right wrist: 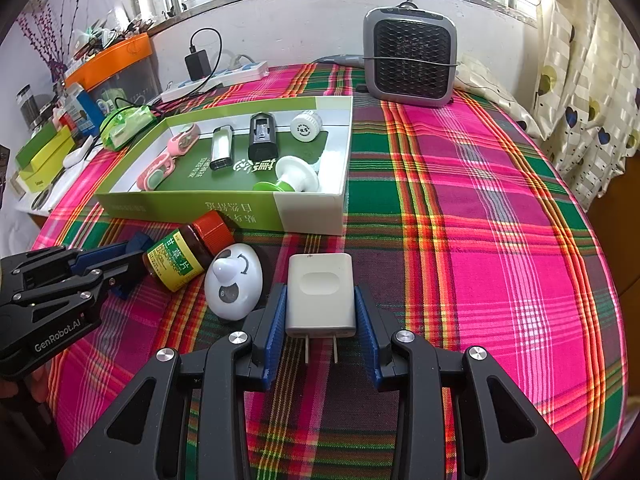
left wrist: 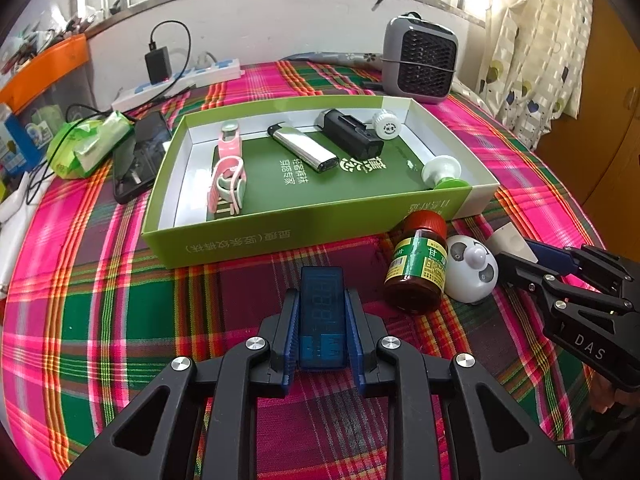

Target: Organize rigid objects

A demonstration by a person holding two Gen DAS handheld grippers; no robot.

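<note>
Left gripper [left wrist: 322,320] clamped on blue meter [left wrist: 322,312], green box [left wrist: 256,236] just ahead, likely destination. Right gripper [right wrist: 320,312] pads flanked white charger [right wrist: 321,294]; firm clamp not discernible. Brown bottle [right wrist: 188,252], white egg toy [right wrist: 234,282] left of right gripper, unsorted.

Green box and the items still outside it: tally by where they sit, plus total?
In the green box: 5 (pink clip, silver lighter, black battery, white cap, white and green spool)
On the cloth: 2 (pill bottle, white egg-shaped gadget)
Held in tongs: 2 (blue meter, white charger)
Total: 9
</note>
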